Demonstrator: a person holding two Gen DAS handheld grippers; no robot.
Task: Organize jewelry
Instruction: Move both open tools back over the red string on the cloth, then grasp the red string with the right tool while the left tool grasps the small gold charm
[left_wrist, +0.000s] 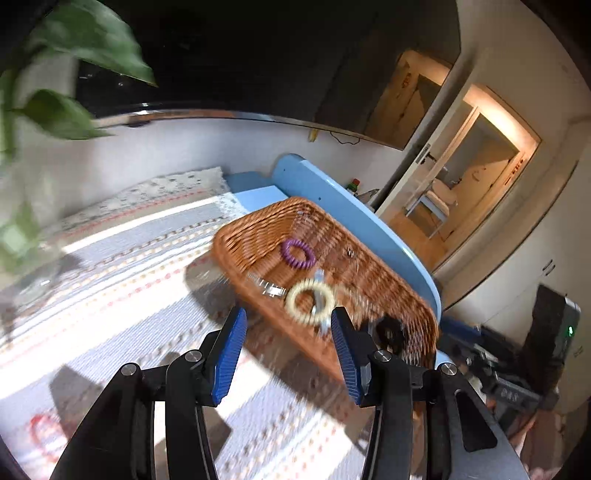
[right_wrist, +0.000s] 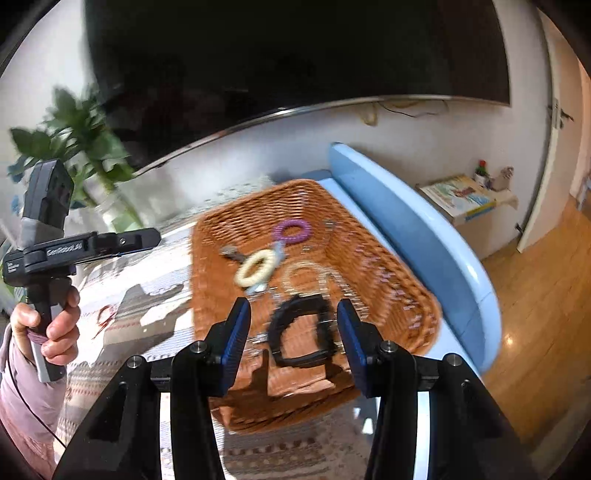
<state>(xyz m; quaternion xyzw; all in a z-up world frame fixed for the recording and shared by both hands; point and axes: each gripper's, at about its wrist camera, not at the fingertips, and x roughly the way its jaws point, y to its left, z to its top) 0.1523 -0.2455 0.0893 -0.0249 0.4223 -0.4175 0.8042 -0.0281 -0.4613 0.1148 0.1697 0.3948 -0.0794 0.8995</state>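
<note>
The brown basket (right_wrist: 388, 291) holds a purple ring (right_wrist: 291, 230), a cream ring (right_wrist: 255, 268) and a black band (right_wrist: 303, 332). The left gripper (left_wrist: 288, 325) and the right gripper (right_wrist: 293, 317) both have their fingers apart, holding nothing.

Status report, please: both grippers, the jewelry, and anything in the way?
Left gripper open, empty. Right gripper open above black bracelet. Purple ring and cream ring lie in basket. Nothing blocking.

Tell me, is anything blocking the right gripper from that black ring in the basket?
Nothing visible. The right gripper is open, and the black ring lies uncovered in the wicker basket just beyond its fingertips.
</note>
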